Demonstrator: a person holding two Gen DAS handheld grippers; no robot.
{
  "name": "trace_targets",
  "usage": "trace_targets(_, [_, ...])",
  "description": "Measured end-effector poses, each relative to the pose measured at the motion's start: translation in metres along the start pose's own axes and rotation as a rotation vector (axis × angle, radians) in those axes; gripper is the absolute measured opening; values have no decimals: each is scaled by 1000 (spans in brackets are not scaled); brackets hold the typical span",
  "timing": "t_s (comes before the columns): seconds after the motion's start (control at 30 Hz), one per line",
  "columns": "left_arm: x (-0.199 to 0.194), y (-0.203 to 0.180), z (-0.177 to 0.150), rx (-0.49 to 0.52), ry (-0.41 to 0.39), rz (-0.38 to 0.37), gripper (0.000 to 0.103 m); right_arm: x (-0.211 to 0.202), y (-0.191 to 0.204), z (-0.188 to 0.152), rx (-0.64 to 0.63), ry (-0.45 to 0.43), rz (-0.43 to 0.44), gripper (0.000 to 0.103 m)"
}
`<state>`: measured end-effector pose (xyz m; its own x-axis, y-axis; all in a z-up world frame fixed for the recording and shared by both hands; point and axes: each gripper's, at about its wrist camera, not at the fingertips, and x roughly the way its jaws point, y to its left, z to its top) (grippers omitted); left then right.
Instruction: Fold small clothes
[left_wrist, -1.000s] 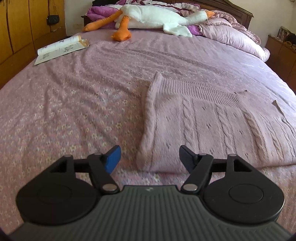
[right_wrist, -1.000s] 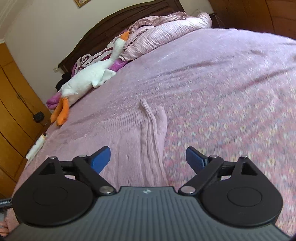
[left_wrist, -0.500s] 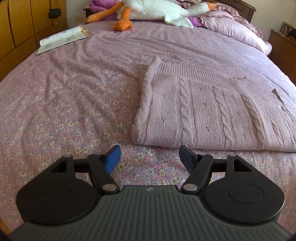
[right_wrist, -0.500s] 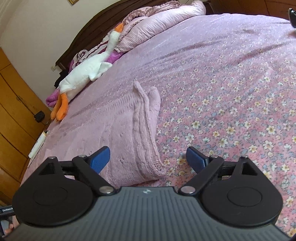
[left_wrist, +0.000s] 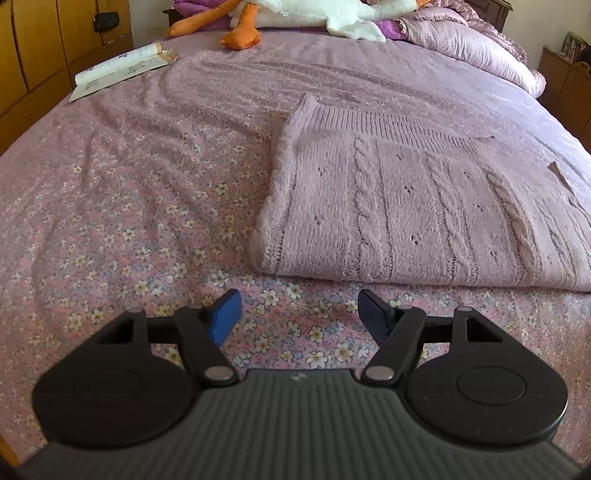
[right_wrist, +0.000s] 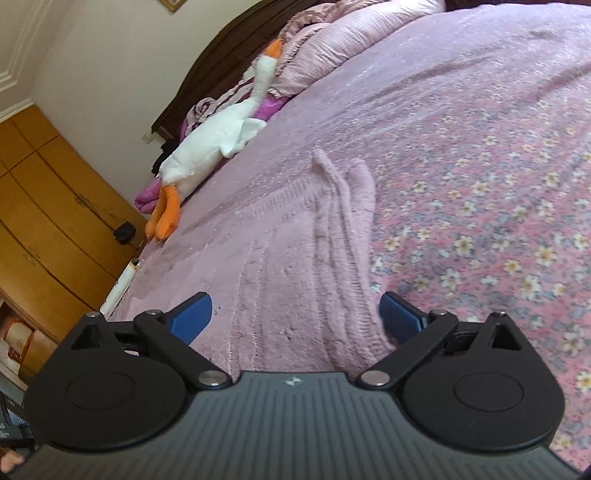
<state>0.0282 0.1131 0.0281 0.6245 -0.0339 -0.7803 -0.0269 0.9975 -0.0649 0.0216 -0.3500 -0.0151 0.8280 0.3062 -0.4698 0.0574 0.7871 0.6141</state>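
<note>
A pale pink cable-knit sweater lies folded flat on the floral bedspread. My left gripper is open and empty, hovering over the bedspread just short of the sweater's near left corner. In the right wrist view the sweater runs away from me with a raised fold along its right edge. My right gripper is open and empty, its jaws straddling that near right edge from above.
A white plush goose with orange feet lies at the head of the bed beside pink pillows. An open booklet lies at the far left of the bed. Wooden wardrobes stand along the left side.
My left gripper has pulled back toward me off the sweater's corner. My right gripper first drew back, then moved forward over the sweater's right edge again. Both stayed open.
</note>
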Motion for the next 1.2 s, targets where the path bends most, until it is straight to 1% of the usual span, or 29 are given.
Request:
trace_targets(0.33, [5, -3, -1, 10, 4, 8, 71, 11, 6, -10, -90, -45, 8, 102])
trace_targets(0.43, [7, -5, -1, 16, 7, 14, 71, 11, 5, -9, -82, -42, 5, 102])
trace_targets(0.5, [9, -7, -1, 23, 7, 19, 71, 12, 5, -5, -54, -33, 5, 102])
trace_targets(0.57, [9, -10, 0, 33, 5, 24, 71, 11, 2, 0, -1, -22, 27, 96])
trace_targets(0.63, [9, -11, -1, 42, 4, 28, 71, 13, -3, 5, 67, -16, 43, 83])
trace_targets(0.67, [9, -11, -1, 44, 4, 28, 71, 14, -6, 7, 98, -16, 49, 79])
trace_targets(0.73, [8, -10, -1, 45, 6, 22, 71, 17, -11, 10, 136, -12, 45, 60])
trace_targets(0.77, [8, -9, 0, 42, 7, 18, 71, 18, -14, 11, 153, -4, 41, 54])
trace_targets(0.8, [8, -7, 0, 38, 8, 12, 71, 19, -17, 12, 167, 1, 38, 44])
trace_targets(0.83, [7, -6, 1, 35, 10, 5, 71, 19, -20, 13, 184, 3, 39, 38])
trace_targets(0.93, [5, -2, 4, 28, 14, -3, 71, 17, -26, 14, 235, -4, 63, 33])
trace_targets(1.1, [-6, 4, 7, 27, -10, -2, 71, 12, -18, 21, 247, -26, 94, 32])
trace_targets(1.2, [-11, 8, 10, 30, -18, -6, 71, 11, -6, 29, 254, -38, 125, 31])
